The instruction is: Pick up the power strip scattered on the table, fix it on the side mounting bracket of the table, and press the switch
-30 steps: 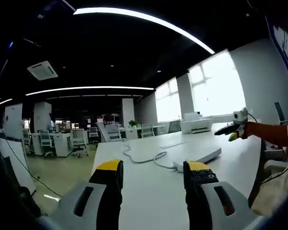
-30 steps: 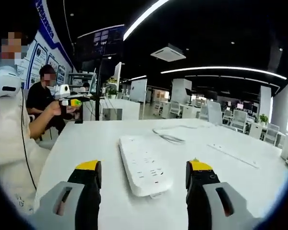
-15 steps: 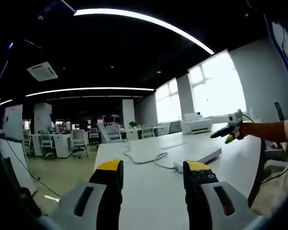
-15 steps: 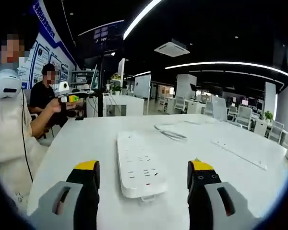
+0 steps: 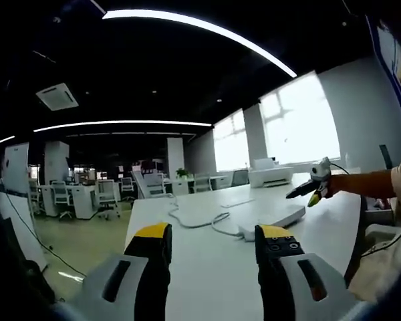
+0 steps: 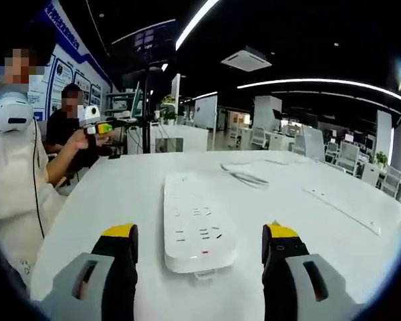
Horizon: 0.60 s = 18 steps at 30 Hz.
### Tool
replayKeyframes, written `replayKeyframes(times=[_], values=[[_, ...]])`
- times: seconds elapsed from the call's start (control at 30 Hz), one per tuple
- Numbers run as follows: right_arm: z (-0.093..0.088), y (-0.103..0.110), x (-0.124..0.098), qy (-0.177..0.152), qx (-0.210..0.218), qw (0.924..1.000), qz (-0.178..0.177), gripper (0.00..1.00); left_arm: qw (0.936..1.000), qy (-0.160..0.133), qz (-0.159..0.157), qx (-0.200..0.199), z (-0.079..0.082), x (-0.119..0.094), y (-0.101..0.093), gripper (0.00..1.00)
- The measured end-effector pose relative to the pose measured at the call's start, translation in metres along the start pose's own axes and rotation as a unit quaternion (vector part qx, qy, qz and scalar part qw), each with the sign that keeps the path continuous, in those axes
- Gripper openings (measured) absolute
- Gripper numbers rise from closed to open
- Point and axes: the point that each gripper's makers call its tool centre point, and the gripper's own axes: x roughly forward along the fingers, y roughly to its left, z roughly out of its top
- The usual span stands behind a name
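Right gripper [image 6: 199,242]: my jaws stand wide apart and hold nothing; they hover low over the table [image 6: 113,194].

Left gripper [image 5: 212,239]: also spread open and empty, held above the table's near part in the left gripper view.

Strip [image 6: 196,221]: lies flat on the white table, sockets up, directly ahead of my right jaws and between their lines. In the left gripper view the same strip [image 5: 271,219] sits ahead and off to the right, past my right jaw tip.

Long axis: runs away from my right gripper, roughly along the direction it points, so my jaws straddle its narrow width. The near end carries the small red mark, which I take for the switch.

Cord [image 6: 244,176]: trails from the far end, loose on the table.

Nearer hand: the right one, I judge; the strip's near end lies just beyond its jaw tips, while the left is well apart from it.

Coming move: I judge it is to lower and push the right gripper forward until the jaws flank the strip's long sides, then close across its width.

Bracket: I cannot pick out the side mount from here.
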Motion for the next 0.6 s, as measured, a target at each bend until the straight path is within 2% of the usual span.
replayKeyframes(times=[0.17, 0.53, 0.6], values=[[-0.006, -0.002, 0.004, 0.017, 0.0, 0.9998, 0.003, 0.71, 1.0, 0.0, -0.002, -0.001, -0.001, 0.0, -0.001, 0.54], [-0.009, 0.001, 0.01, 0.011, 0.01, 0.9997, 0.017, 0.71, 0.9999, -0.011, -0.006, -0.004, 0.006, -0.003, -0.002, 0.54], [-0.011, 0.003, 0.012, 0.011, 0.025, 0.9994, 0.023, 0.69, 0.9999, -0.01, -0.007, -0.004, 0.005, -0.003, -0.002, 0.54]])
